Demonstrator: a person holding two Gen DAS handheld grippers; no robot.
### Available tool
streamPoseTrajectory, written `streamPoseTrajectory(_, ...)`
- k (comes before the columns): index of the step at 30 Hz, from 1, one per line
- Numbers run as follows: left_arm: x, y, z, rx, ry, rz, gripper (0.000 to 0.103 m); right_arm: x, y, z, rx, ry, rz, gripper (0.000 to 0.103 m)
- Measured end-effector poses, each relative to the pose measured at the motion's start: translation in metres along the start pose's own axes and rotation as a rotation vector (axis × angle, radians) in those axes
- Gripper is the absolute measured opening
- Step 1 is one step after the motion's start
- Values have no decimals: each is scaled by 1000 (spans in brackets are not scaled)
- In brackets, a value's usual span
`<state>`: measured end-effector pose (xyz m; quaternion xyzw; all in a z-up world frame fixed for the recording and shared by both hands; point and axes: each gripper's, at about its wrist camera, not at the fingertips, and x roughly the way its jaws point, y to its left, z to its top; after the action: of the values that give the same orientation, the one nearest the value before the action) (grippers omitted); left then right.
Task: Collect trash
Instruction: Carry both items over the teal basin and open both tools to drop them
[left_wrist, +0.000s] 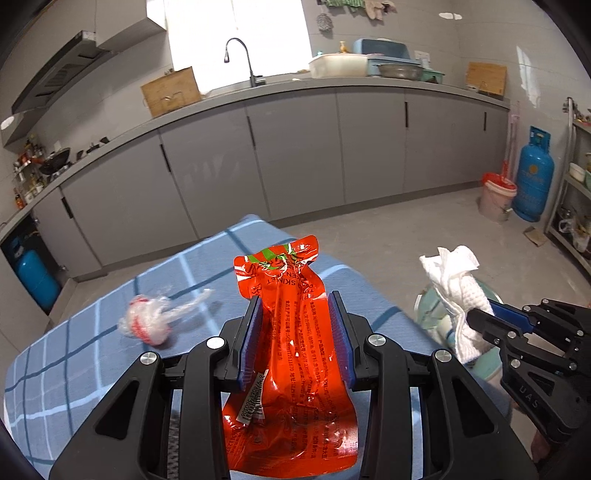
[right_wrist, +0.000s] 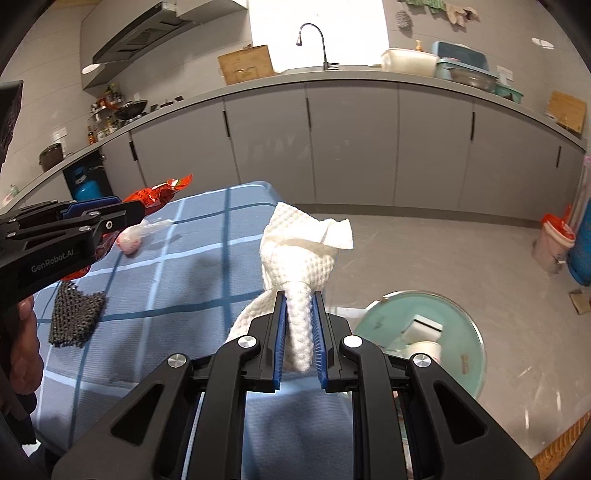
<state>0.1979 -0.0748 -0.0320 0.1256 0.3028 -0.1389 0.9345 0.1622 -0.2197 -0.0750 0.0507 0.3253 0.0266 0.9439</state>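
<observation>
The left gripper (left_wrist: 295, 306) is clamped on a red wrapper (left_wrist: 291, 332), which stands up between the blue pads and crumples where they pinch it. The right gripper (right_wrist: 300, 302) is clamped on a twisted white paper towel (right_wrist: 299, 254), whose loose end fans out above the tips. In the left view the towel sits at about 3 o'clock from the wrapper, out past the table edge. Both loads hang over or near the checked blue cloth (right_wrist: 166, 288) on the table.

The bin (right_wrist: 465, 332), pale green with trash already inside, stands on the floor at about 4 o'clock from the towel in the right view. Still on the cloth are a knotted clear plastic wad (left_wrist: 147, 325) at 9 o'clock from the wrapper and a dark mesh scrap (right_wrist: 75, 317) near the left edge.

Judging by looks, both held pieces are very light and soft. The wrapper's foil film is likely slick and springy, so a grip across its creased middle should hold better than one at a flat edge. The towel compresses easily and grips well on its rolled stem. The wad would best be taken at its knotted ball rather than its thin tail. The mesh lies flat, so a raised corner is the likely place to pinch.
</observation>
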Motion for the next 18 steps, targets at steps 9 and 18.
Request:
streamPoseTrajectory(9, 12, -39, 5, 42, 6, -72, 37, 2, -28, -5, 31, 15, -51, 15)
streamPoseTrajectory(18, 22, -74, 11, 79, -6, -146, 37, 1, -61, -13, 61, 33, -112, 15)
